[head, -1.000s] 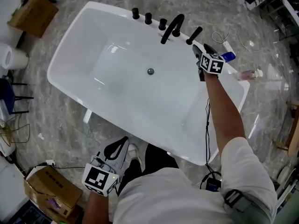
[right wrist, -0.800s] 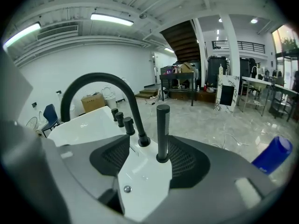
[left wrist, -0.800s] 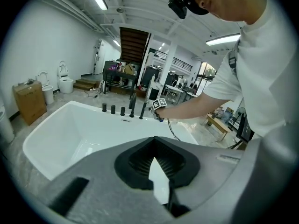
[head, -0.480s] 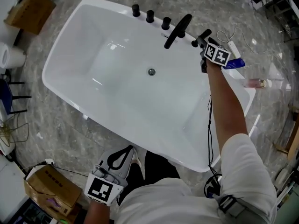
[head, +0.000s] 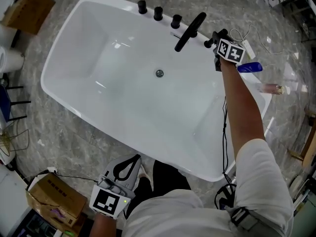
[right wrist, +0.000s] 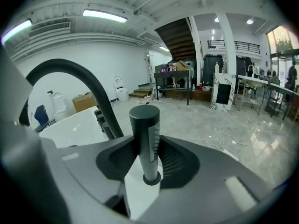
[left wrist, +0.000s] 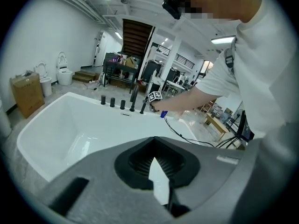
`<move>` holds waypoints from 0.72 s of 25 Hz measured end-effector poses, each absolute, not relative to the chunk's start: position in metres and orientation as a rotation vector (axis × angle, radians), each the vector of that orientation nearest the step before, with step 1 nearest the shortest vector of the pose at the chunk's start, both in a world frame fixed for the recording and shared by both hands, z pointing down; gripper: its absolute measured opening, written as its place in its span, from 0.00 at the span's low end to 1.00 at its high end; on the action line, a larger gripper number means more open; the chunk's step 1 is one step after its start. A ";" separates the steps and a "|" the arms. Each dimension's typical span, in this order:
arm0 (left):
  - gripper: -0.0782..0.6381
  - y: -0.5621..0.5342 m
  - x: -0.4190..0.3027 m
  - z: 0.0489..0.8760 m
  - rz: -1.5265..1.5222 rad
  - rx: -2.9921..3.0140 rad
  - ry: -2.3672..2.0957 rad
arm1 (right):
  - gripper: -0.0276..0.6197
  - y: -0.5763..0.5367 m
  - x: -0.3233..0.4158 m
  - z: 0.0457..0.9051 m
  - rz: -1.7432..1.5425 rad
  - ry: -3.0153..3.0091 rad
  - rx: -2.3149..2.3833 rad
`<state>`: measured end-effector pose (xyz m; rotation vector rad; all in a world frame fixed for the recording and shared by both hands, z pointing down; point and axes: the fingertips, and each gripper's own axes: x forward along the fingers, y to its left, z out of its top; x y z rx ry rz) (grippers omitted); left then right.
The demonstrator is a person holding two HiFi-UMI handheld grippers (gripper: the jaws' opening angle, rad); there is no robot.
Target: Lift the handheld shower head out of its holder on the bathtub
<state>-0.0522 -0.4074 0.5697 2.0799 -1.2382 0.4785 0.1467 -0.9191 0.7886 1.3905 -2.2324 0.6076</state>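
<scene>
The handheld shower head (head: 209, 42) is a black cylinder standing upright in its holder on the far rim of the white bathtub (head: 74, 43), right of the curved black spout (head: 189, 32). My right gripper (head: 216, 39) reaches over that rim. In the right gripper view its jaws are closing and the ribbed pads touch both sides of the shower head (right wrist: 145, 139), with the right gripper (right wrist: 146, 158) around its lower part. My left gripper (head: 128, 163) hangs low at the tub's near side, shut, with nothing in it; in its own view the left gripper (left wrist: 155, 161) faces the tub.
Three black knobs (head: 158, 13) stand on the rim left of the spout. A blue object (head: 249, 67) and white cables lie on the marble floor beyond the right hand. Cardboard boxes sit at the top left (head: 27, 4) and bottom left (head: 52, 199). A drain (head: 159, 73) marks the tub's floor.
My right gripper moved up and right along the rim to the shower head and its jaws closed round the handle. The left gripper sank a little near the tub's near side.
</scene>
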 end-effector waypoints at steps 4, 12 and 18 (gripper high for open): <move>0.12 -0.409 -0.055 0.568 0.468 2.079 -1.244 | 0.27 -0.916 0.144 0.789 0.573 -2.228 1.366; 0.12 -0.404 -0.061 0.562 0.459 2.089 -1.252 | 0.27 -0.907 0.145 0.781 0.538 -2.212 1.356; 0.12 -0.395 -0.059 0.547 0.449 2.125 -1.253 | 0.27 -0.894 0.144 0.756 0.459 -2.224 1.343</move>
